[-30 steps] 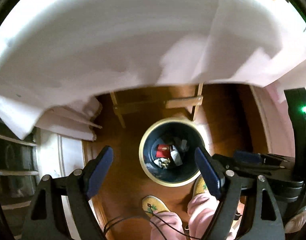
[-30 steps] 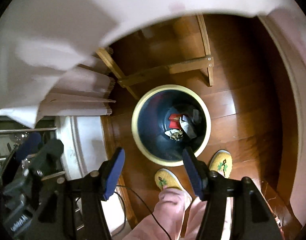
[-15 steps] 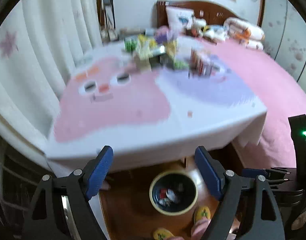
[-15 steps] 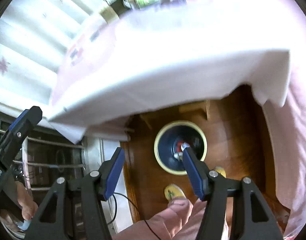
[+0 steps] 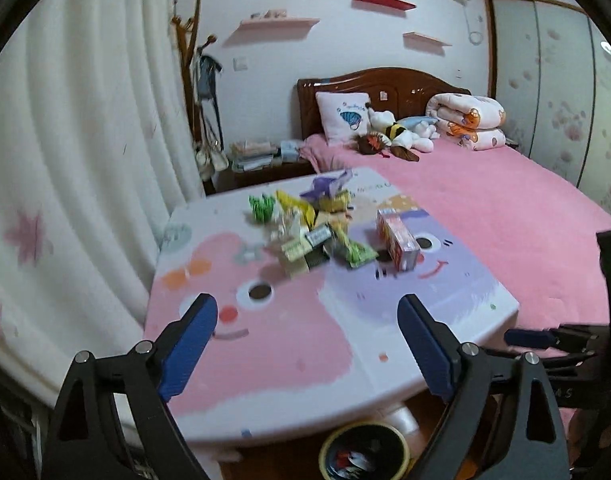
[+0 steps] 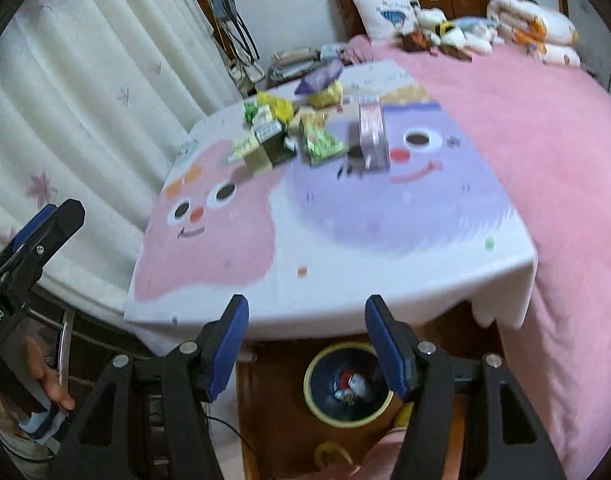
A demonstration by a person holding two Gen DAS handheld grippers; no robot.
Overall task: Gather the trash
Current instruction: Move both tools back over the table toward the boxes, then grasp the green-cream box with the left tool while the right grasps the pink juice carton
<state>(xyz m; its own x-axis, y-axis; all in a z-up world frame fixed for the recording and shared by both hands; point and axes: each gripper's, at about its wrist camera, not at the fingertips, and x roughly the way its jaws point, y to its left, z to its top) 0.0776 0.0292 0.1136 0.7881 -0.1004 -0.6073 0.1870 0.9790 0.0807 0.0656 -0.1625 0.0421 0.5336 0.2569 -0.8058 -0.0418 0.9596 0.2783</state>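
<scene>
Trash [image 5: 309, 236] sits in a messy pile of wrappers and small boxes on the far half of the table [image 5: 265, 360], at about 12 o'clock from both grippers and well apart from them. Nearest of all, the left gripper [image 5: 307, 346] is empty and its blue jaws are opening wider, and the right gripper [image 6: 305, 346] is also spread with nothing between its pads. Below them, at 6 o'clock on the wood floor, is the bin [image 6: 347, 384], with a few bits already in it. It is half tucked under the table's near edge, so a dropped wrapper could miss it and land on the floor. The cloth hangs over that edge and a finger could snag it. The pile is loose, so a push could knock the tall pink box [image 5: 397, 240] over. A curtain [image 5: 65, 160] closes in at 9 o'clock and the pink bed [image 5: 505, 220] at 3 o'clock. The near half of the table is bare, with room to reach across.
</scene>
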